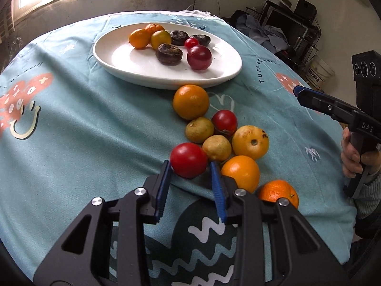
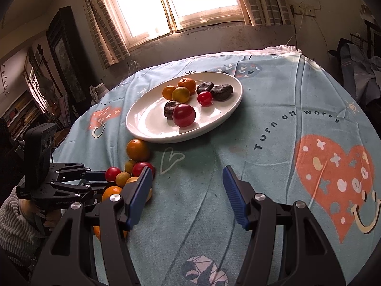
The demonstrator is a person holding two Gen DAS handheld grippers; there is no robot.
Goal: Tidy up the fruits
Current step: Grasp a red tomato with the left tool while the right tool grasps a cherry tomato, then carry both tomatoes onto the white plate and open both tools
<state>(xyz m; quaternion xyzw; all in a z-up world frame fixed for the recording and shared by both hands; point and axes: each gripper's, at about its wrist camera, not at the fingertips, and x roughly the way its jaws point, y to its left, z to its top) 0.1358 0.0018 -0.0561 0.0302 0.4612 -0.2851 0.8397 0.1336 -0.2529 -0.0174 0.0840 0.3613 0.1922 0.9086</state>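
My left claw (image 1: 190, 166): clamped on the round red fruit (image 1: 188, 160) at the near end of the loose pile.
Loose pile: oranges and small yellow-green fruits, touching, on the blue printed cloth surface (image 1: 83, 124).
White oval plate (image 1: 123, 57): beyond, holding more fruit.
My right claw (image 2: 187, 176): apart, nothing between the pads.

Both grippers are black angular frames with silver screws and ribbed blue pads (image 1: 218, 186), held from grey ribbed sleeves (image 2: 14, 224).
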